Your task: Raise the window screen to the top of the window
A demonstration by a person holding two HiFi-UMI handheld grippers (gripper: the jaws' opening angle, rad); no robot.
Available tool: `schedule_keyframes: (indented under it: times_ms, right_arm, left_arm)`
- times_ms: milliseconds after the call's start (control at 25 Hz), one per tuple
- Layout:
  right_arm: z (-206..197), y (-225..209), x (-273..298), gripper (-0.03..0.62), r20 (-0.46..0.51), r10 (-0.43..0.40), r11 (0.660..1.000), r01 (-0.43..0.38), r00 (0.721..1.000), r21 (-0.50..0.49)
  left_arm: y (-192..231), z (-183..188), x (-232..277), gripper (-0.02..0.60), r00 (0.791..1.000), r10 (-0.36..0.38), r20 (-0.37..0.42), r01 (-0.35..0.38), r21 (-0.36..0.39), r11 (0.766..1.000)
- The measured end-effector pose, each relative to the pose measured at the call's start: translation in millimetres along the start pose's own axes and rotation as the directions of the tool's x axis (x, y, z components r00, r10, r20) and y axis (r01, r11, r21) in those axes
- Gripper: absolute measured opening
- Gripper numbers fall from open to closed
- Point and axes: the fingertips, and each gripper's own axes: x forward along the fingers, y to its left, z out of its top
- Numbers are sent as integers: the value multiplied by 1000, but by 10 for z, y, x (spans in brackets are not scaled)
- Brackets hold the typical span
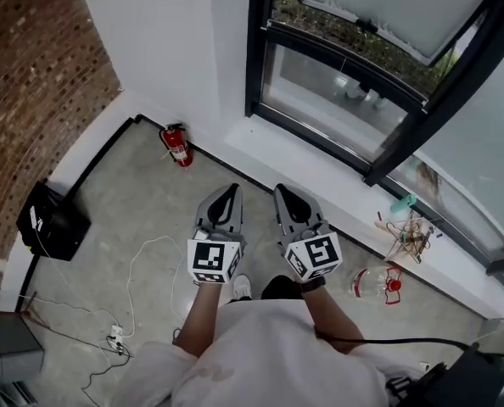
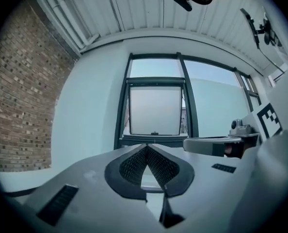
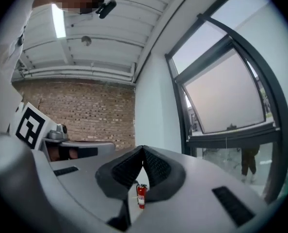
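Observation:
The dark-framed window (image 1: 337, 100) is in the white wall ahead of me. Its pale screen panel (image 2: 156, 110) fills the upper part of the frame, with a small handle (image 2: 154, 133) at its lower edge; it also shows in the right gripper view (image 3: 226, 96). My left gripper (image 1: 228, 190) and right gripper (image 1: 282, 191) are held side by side at waist height, short of the sill. Both are shut with nothing between the pads, as the left gripper view (image 2: 147, 146) and the right gripper view (image 3: 143, 148) show. Neither touches the window.
A red fire extinguisher (image 1: 176, 145) stands at the wall base left of the window. A black box (image 1: 53, 221) sits by the brick wall (image 1: 31, 75). White cables (image 1: 142, 261) trail over the concrete floor. A plastic bottle (image 1: 375, 282) and wire clutter (image 1: 409, 236) lie right.

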Motion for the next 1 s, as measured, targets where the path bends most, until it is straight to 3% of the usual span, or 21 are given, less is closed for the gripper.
schedule_keyframes:
  times_ms: [200,400,560,840,1000]
  right_arm:
    - [-256,-665,309,3,-72,-70,996,74,995,58]
    - [-252,-1641,676,3,-38,-157,987,158,987,34]
    - [-239,-2565,992,3,-56,-210,974,214,976,70]
    - [-85,-3644,1384,2,-55,-204,978,202,977,-43]
    - [-317,-4190,1457,2,-89,-219,975,220,972,10]
  left_arm:
    - [-155,-266,852,2,987,-140,-73,138,-35,990]
    - [-334,-386,1864,2,977,-210,-44,208,-38,977]
    - [-452,-351,2874,2,961,-272,-41,271,-29,962]
    - [-732,-168,4198,2,940,-342,-4,342,-10,940]
    - [-944,-316,4681,2,924,-380,-36,380,-4,925]
